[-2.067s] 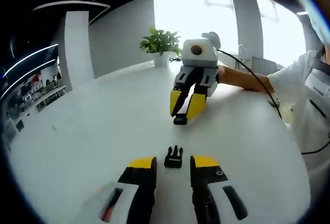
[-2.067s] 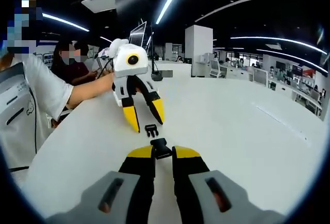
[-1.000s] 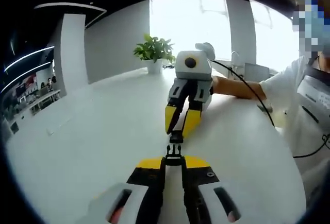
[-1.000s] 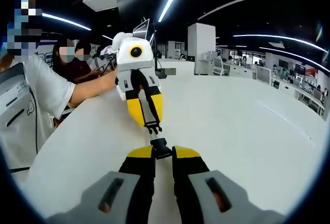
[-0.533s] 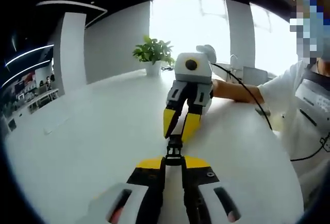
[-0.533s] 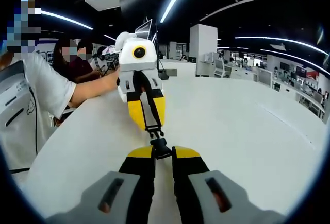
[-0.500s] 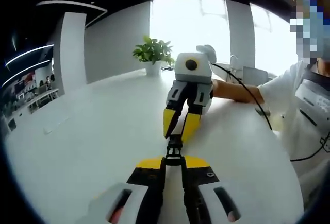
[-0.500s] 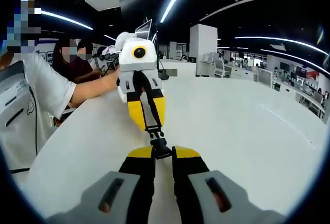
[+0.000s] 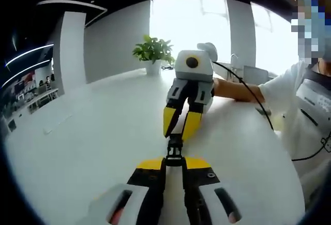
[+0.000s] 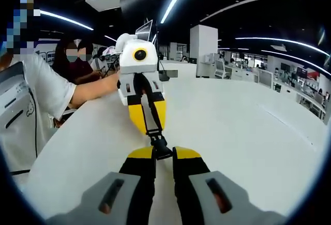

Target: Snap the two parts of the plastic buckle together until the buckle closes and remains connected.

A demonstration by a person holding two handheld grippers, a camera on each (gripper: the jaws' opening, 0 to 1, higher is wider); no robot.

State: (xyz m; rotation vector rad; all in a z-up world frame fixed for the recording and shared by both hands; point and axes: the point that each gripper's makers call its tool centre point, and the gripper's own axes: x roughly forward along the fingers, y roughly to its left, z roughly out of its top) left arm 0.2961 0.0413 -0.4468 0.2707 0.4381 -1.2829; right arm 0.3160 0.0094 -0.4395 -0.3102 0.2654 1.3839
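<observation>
The black buckle (image 9: 174,149) sits between my two grippers, its halves pressed end to end: my left gripper (image 9: 174,163) clamps one half, my right gripper (image 10: 163,152) clamps the other. Wide bare white table (image 9: 98,132) spreads around both, with a potted plant (image 9: 153,54) far ahead of my left gripper at the table's edge.

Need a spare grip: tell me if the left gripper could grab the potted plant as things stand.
Probably not: the left gripper is shut on its buckle half, and the potted plant stands at the table's far edge behind the right gripper.
</observation>
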